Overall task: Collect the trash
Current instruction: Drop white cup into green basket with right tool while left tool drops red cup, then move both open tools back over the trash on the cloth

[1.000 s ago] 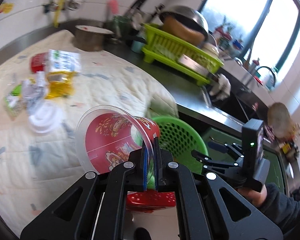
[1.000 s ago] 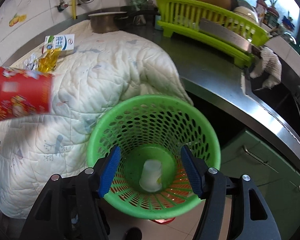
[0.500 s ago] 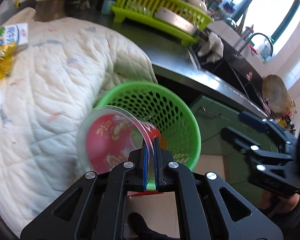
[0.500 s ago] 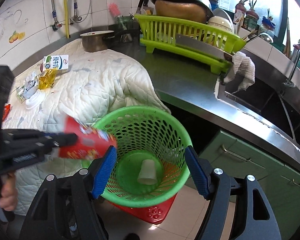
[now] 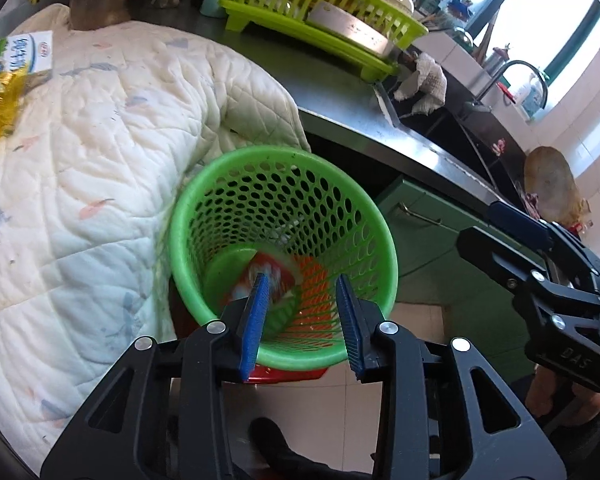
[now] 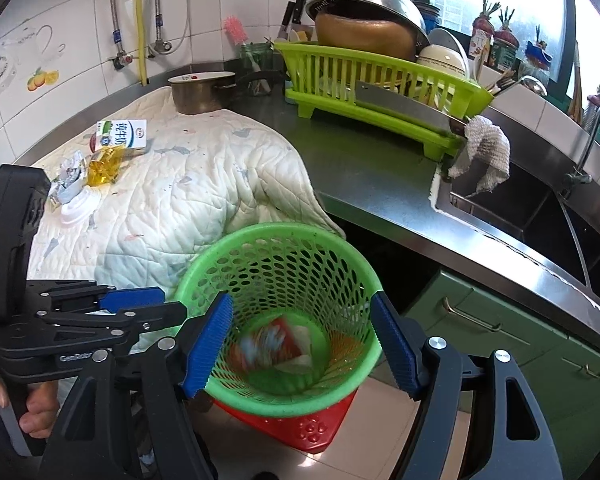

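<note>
Home kitchen, steel sink [image 6: 540, 216], dish rack [image 6: 380, 92], tiled wall [image 6: 60, 20]

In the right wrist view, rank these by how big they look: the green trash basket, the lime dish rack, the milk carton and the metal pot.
Largest to smallest, as they appear:
1. green trash basket, though it sits nearest the camera
2. lime dish rack, close behind, so this order is unsure
3. metal pot
4. milk carton, close to the pot in size

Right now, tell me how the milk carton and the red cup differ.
The milk carton is a white-and-green box; the red cup is round and red. The carton lies on the quilt; the cup is inside the green basket. The carton looks sharp; the cup is motion-blurred. Neither is held.
</note>
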